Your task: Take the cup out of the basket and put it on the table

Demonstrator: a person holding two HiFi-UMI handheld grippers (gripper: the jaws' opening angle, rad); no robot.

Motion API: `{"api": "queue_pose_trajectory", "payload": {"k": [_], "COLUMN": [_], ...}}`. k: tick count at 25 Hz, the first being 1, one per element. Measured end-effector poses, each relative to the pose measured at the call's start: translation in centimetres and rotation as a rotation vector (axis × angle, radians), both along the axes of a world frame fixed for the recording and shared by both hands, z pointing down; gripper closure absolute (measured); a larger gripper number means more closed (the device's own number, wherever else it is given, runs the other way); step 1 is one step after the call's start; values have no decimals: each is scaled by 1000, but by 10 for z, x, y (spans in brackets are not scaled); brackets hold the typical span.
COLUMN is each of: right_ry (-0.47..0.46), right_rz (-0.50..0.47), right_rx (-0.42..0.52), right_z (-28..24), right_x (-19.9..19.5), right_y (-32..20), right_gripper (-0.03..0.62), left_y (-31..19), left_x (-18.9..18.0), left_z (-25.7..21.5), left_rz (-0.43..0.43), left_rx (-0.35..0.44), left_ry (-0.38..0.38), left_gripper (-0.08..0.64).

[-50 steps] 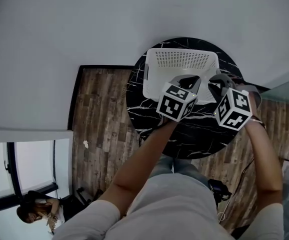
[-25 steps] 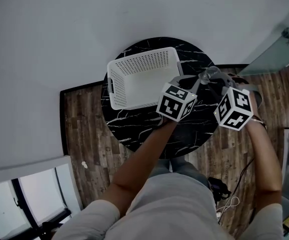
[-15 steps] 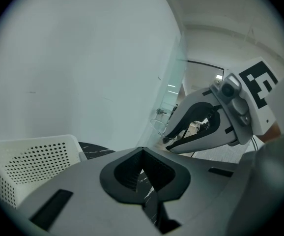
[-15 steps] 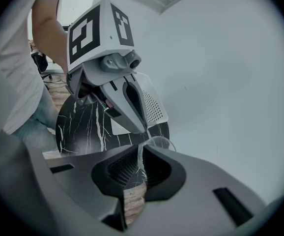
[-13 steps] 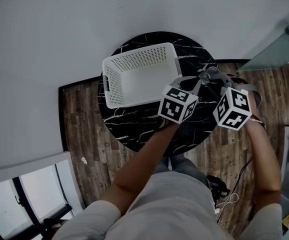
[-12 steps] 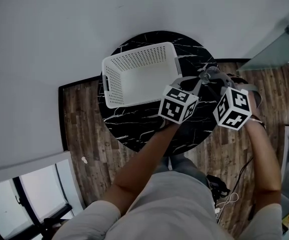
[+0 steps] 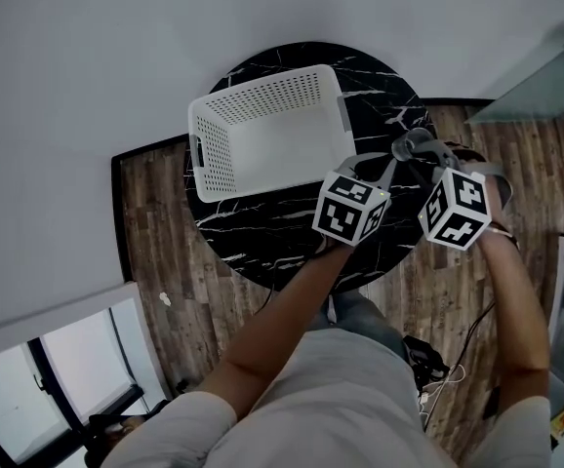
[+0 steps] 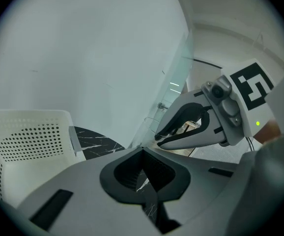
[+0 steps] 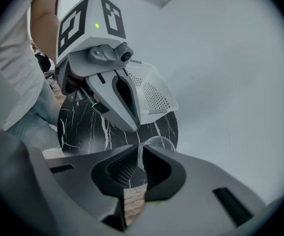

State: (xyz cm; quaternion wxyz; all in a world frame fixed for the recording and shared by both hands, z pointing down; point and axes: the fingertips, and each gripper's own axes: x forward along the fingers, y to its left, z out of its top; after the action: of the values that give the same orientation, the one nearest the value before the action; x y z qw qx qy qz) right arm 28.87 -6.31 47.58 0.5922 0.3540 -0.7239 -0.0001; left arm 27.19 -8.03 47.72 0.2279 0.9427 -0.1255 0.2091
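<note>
A clear cup (image 7: 411,146) hangs by its rim in my right gripper (image 7: 414,156), whose jaws are shut on the glass wall (image 9: 156,142). It is over the right part of the round black marble table (image 7: 262,247), to the right of the white perforated basket (image 7: 262,130), which has nothing in it. I cannot tell whether the cup touches the tabletop. My left gripper (image 7: 368,162) is just left of the cup, jaws shut with nothing between them (image 8: 144,156). The right gripper view shows the left gripper (image 9: 117,97) in front of the basket (image 9: 152,95).
The table stands on a wood-plank floor (image 7: 165,242) close to a white wall (image 7: 87,57). A glass panel (image 7: 545,86) runs at the upper right. Cables (image 7: 428,359) lie on the floor by the person's feet. The table's right edge is near the cup.
Two seconds ago both grippers and the cup were at the basket's right rim. Now they are clear of it over the table's right side, with the basket farther left in view.
</note>
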Motion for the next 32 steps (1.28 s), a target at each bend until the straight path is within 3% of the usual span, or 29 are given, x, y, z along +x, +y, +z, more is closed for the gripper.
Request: {"api": "queue_pose_trajectory", "payload": {"k": [32], "right_ry": [-18], "right_rz": [-64], "right_rx": [-119], "right_z": [116], "right_x": [-9], "right_y": [10], "right_gripper": [561], "left_y": [19], "left_x": [-5], "left_z": [115], "left_rz": [-18], "left_rx": [-130], "left_ry": [-78], "left_gripper": [563]}}
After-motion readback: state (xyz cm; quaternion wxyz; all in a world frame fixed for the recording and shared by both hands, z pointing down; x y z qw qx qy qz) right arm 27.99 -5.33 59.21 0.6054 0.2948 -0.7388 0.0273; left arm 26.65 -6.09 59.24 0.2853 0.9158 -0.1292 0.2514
